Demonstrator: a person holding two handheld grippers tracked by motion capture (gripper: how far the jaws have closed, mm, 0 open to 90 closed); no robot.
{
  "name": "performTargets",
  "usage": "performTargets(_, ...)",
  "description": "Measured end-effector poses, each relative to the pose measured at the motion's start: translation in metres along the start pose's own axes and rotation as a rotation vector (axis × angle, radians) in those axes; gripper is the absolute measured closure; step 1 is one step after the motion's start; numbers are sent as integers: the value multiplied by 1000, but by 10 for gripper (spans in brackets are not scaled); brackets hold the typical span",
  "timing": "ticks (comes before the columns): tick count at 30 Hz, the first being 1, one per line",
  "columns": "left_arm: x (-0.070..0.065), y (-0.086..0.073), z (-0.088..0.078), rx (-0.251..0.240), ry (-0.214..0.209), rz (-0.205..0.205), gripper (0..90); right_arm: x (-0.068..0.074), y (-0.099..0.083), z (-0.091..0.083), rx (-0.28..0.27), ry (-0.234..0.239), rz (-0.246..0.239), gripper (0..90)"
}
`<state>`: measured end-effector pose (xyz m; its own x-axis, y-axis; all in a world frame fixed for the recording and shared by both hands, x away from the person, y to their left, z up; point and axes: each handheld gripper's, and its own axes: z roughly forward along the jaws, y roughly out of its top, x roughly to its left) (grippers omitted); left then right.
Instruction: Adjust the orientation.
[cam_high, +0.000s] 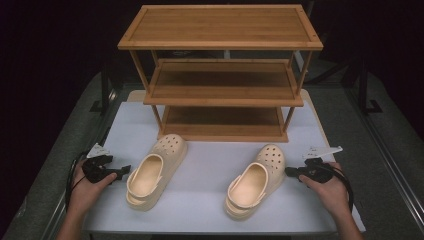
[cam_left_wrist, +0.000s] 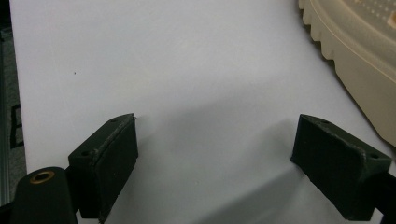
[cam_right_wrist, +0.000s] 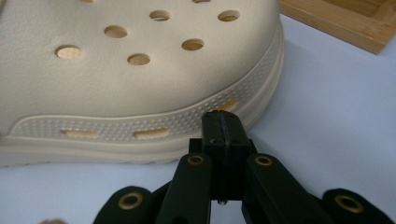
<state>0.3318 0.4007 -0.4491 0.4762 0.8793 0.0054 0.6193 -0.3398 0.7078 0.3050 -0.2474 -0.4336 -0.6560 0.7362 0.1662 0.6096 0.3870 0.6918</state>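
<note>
Clogs sit apart on the white surface (cam_high: 210, 165) before the wooden rack (cam_high: 220, 75) — left clog (cam_high: 155, 172), right clog (cam_high: 256, 181). Left tool (cam_left_wrist: 215, 154): jaws spread wide, nothing between. Right tool (cam_right_wrist: 223, 122): jaws closed together, empty — tips just beside the right clog's side.

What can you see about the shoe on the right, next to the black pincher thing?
The right clog is cream-coloured and looks like soft foam or rubber. It has round holes over the toe, slots along the side, a thick ridged sole and a heel strap. It stands upright on the white table, toe pointing toward the wooden rack. The right gripper, jaws shut and holding nothing, sits at its side, very close or just touching.
</note>
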Motion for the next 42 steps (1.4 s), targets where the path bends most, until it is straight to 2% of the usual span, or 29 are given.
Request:
performTargets(21, 0, 0, 0, 0, -1, 0, 135, 9, 40, 39, 23, 45, -47, 900)
performTargets(42, 0, 0, 0, 1, -1, 1, 135, 16, 65, 64, 50, 65, -89, 899)
